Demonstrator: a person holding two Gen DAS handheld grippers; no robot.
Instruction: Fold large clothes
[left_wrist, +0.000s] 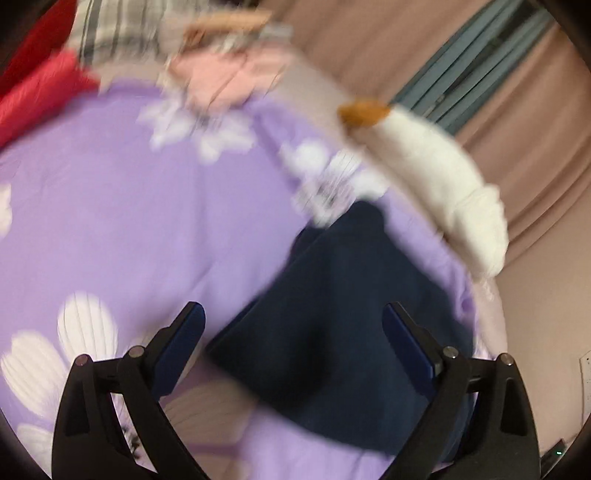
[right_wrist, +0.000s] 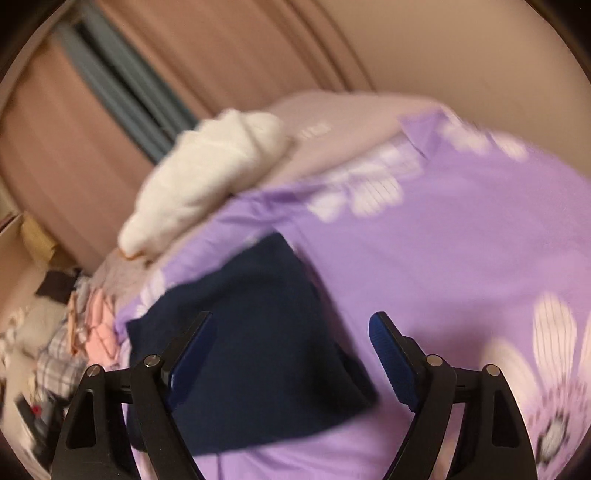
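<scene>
Left wrist view shows the navy garment (left_wrist: 343, 332) lying on the purple floral bedspread (left_wrist: 147, 221), already folded into a compact block by the look of it. The left gripper (left_wrist: 293, 321) hangs above it with fingers spread wide, holding nothing; the right gripper (right_wrist: 291, 328) does likewise, its fingers apart over the garment's edge. A white bundle (left_wrist: 436, 184) sits beyond the garment at the bed's rim, and a pile of clothes (right_wrist: 92, 321) lies past the garment's far side (both views are motion-blurred). I judge this fold nearly finished; next would be smoothing it or fetching another piece from the pile.
</scene>
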